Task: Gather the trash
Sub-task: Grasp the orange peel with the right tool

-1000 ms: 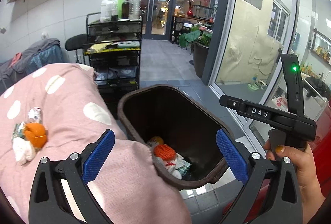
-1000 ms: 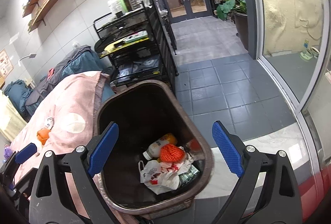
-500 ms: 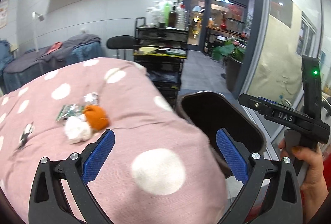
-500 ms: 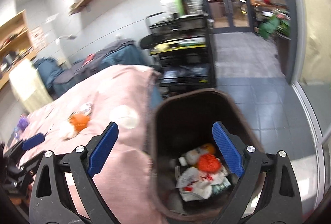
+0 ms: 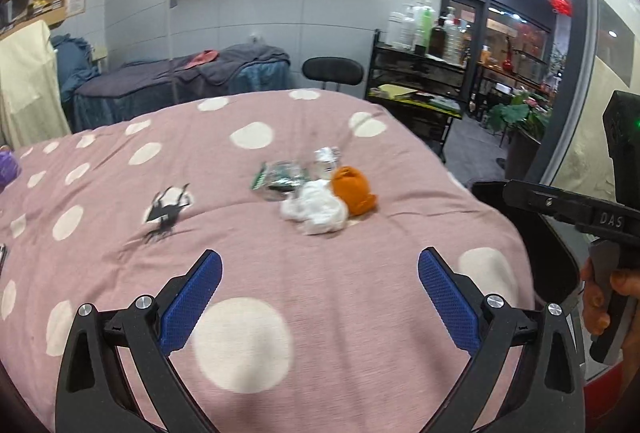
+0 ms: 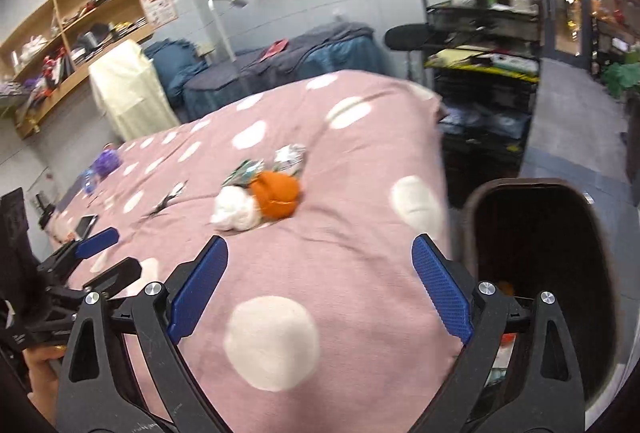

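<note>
A small heap of trash lies on the pink polka-dot bedspread [image 5: 360, 285]: an orange crumpled ball [image 5: 354, 190], a white tissue wad [image 5: 318, 211], a green-and-clear wrapper [image 5: 280, 179] and a silver wrapper [image 5: 326, 157]. A black scrap [image 5: 164, 211] lies to the left. The same heap shows in the right wrist view: the orange ball [image 6: 278, 195] and the tissue [image 6: 236, 209]. The dark brown bin [image 6: 540, 253] stands at the bed's right edge with trash inside. My left gripper [image 5: 320, 297] and my right gripper [image 6: 318, 289] are open, empty and short of the heap.
A black wire cart [image 5: 420, 89] with bottles and a black stool [image 5: 332, 71] stand behind the bed. A second covered bed [image 5: 180, 81] is at the far wall. A purple item [image 6: 107, 161] and a phone [image 6: 86, 225] lie on the bedspread's left.
Both grippers have swung left from over the bin toward the bed. The trash heap now sits ahead of both grippers, and the bin has moved to the right edge.
</note>
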`<state>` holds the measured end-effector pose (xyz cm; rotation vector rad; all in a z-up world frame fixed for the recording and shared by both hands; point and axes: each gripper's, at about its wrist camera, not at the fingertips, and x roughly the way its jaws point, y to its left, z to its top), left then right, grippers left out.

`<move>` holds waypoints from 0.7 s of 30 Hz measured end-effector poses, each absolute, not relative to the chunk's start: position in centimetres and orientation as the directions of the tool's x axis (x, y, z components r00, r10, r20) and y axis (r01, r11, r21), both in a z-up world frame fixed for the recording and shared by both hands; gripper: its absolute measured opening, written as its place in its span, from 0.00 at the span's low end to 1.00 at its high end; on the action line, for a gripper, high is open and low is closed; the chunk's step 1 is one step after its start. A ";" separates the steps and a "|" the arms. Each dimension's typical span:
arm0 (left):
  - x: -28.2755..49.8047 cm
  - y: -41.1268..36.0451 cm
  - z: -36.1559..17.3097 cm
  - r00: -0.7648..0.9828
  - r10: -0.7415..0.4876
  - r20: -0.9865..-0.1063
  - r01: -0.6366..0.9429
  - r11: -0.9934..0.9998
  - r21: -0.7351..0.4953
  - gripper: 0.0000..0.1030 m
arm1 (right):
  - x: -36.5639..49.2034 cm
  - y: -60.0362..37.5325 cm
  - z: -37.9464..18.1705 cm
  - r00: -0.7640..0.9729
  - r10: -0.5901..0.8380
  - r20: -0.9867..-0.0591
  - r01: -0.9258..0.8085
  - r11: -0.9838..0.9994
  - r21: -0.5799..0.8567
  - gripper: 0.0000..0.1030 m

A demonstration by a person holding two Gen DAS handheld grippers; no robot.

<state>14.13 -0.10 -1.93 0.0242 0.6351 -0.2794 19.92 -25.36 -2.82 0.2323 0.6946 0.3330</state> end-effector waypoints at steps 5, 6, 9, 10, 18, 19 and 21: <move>15.0 2.8 -2.5 0.768 -0.200 -0.608 0.219 0.975 -0.043 0.94 | 21.9 -21.2 -2.6 0.685 0.372 -0.627 -0.274 0.928 0.251 0.89; 15.3 3.3 -2.6 0.762 -0.203 -0.615 0.215 0.975 -0.055 0.94 | 22.3 -20.6 -2.8 0.675 0.369 -0.639 -0.280 0.929 0.241 0.89; 16.2 4.3 -2.7 0.742 -0.218 -0.634 0.211 0.974 -0.088 0.94 | 24.9 -19.0 -3.2 0.619 0.377 -0.690 -0.293 0.925 0.242 0.89; 16.4 4.5 -2.8 0.736 -0.224 -0.639 0.213 0.972 -0.096 0.94 | 25.8 -18.6 -3.4 0.599 0.384 -0.703 -0.301 0.921 0.247 0.89; 18.5 3.6 -3.5 0.694 -0.262 -0.670 0.257 0.960 -0.110 0.94 | 33.6 -16.4 -5.7 0.473 0.402 -0.784 -0.244 0.915 0.322 0.77; 18.9 3.3 -3.6 0.686 -0.269 -0.676 0.266 0.958 -0.111 0.94 | 34.5 -16.1 -6.3 0.459 0.392 -0.797 -0.231 0.919 0.319 0.75; 19.8 2.7 -3.9 0.664 -0.278 -0.694 0.279 0.953 -0.115 0.94 | 35.6 -15.5 -7.3 0.432 0.375 -0.820 -0.219 0.926 0.308 0.74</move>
